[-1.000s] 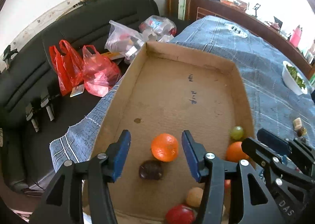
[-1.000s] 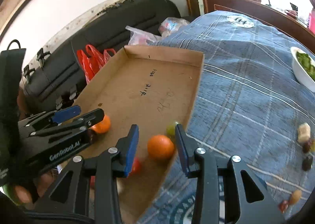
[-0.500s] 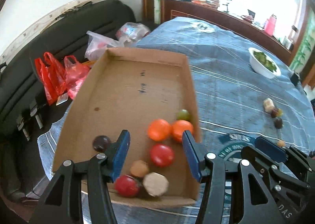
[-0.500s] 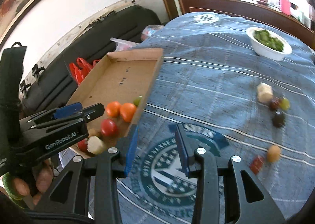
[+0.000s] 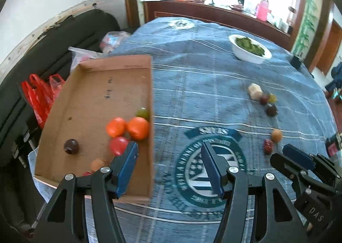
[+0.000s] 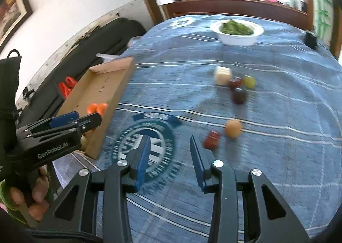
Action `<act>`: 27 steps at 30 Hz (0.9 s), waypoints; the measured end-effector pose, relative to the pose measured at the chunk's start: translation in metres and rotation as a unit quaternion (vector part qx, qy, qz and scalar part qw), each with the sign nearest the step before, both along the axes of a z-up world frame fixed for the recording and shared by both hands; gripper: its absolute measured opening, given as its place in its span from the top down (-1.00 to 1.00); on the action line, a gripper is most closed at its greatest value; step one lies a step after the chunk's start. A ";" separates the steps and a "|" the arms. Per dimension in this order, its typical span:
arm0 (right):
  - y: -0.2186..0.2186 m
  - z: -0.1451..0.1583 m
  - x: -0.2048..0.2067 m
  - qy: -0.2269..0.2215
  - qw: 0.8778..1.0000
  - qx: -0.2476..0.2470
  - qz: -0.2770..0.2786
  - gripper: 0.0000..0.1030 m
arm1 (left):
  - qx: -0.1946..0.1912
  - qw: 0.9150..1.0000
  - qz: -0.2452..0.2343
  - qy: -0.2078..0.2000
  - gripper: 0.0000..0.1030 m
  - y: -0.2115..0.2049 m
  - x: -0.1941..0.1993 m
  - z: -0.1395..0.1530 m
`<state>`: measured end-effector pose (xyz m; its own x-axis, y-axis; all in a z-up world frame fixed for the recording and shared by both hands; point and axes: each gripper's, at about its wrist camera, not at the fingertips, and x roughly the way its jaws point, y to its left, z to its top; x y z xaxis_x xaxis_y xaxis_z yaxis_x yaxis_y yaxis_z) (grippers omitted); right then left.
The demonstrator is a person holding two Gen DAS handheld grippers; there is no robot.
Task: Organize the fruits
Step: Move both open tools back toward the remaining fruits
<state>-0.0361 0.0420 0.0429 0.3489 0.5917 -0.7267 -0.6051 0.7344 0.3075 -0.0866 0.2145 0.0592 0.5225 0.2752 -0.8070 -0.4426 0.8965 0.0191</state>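
I have both tools empty: my right gripper point(image 6: 170, 153) hangs with its jaws spread wide over the round teal crest point(image 6: 147, 142) printed on the blue plaid tablecloth point(image 6: 277, 157), and my left gripper point(image 5: 168, 165) is just as wide open, one finger over the cardboard tray point(image 5: 92, 93) and the other over the cloth.

The step in hand, as I judge it, is fetching the next loose fruit. Nearest my right jaws is a small red fruit point(image 6: 211, 140), with a tan round fruit point(image 6: 233, 128) touching or nearly touching it. I would take the red one first, coming straight down with a finger on either side, so that I do not knock the tan one into a roll. The view is blurred, so I would settle before closing.

Farther out lies a cluster: a dark plum-like fruit point(image 6: 239, 95), a smaller dark red piece point(image 6: 235, 82), a green grape-like fruit point(image 6: 249, 81) and a pale cut chunk point(image 6: 223, 75), all close together.

In the tray, two oranges point(image 5: 128, 128), a red fruit point(image 5: 118, 145), a green one point(image 5: 142, 113) and a dark one point(image 5: 71, 146) crowd the near end; the far half is bare, so I would drop there. The tray's right wall stands between cloth and tray, so I must lift over it. A white bowl of greens point(image 6: 237, 33) sits far off, well clear
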 end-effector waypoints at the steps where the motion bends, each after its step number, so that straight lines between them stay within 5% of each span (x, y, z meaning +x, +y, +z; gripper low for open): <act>1: -0.007 -0.001 0.001 0.001 1.000 -0.001 -0.008 0.22 | -0.001 1.000 -0.006 0.001 -0.19 -0.005 0.001 -0.001; 10: -0.059 -0.013 0.008 0.012 0.998 -0.002 -0.058 0.22 | -0.003 0.999 -0.045 0.014 -0.19 -0.041 0.011 -0.010; 27: -0.079 -0.024 0.021 0.026 0.997 0.005 -0.075 0.22 | -0.013 0.994 -0.105 0.034 -0.19 -0.084 0.031 -0.028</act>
